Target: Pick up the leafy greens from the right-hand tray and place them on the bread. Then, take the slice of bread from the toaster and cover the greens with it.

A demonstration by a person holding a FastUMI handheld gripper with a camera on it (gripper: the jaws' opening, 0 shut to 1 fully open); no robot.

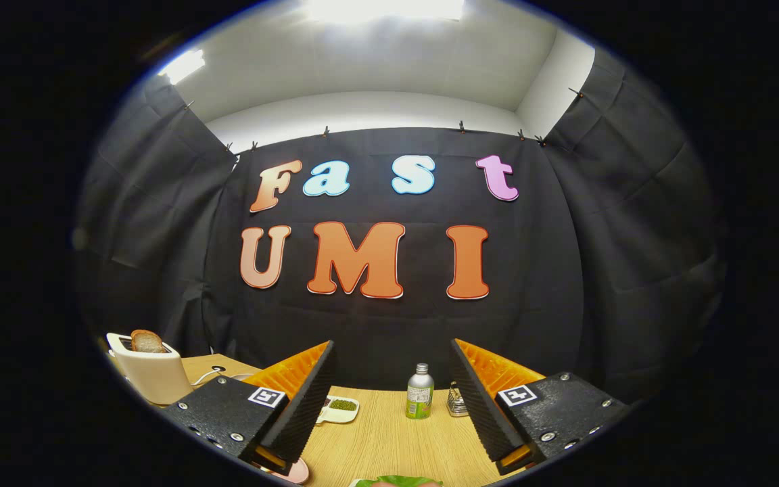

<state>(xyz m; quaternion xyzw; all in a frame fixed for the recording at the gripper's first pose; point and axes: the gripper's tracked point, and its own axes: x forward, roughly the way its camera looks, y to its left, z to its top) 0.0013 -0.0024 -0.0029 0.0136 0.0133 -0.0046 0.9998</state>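
My gripper (393,399) is open, its two black-padded orange fingers (305,399) spread wide above the wooden table (389,439) with nothing between them. Directly below the fingers, at the near table edge, a bit of green leaf (399,481) shows, with something pinkish on it. Far off to the left of the left finger stands a cream toaster (153,372) with a brown slice of bread (147,341) sticking up from its slot. A pink plate edge (293,471) peeks out under the left finger.
A small white dish (341,408) holding something dark green sits just beyond the left finger. A silver bottle with a green label (420,392) stands mid-table ahead, and a small metal object (457,400) sits beside the right finger. The toaster's cord (210,373) trails on the table.
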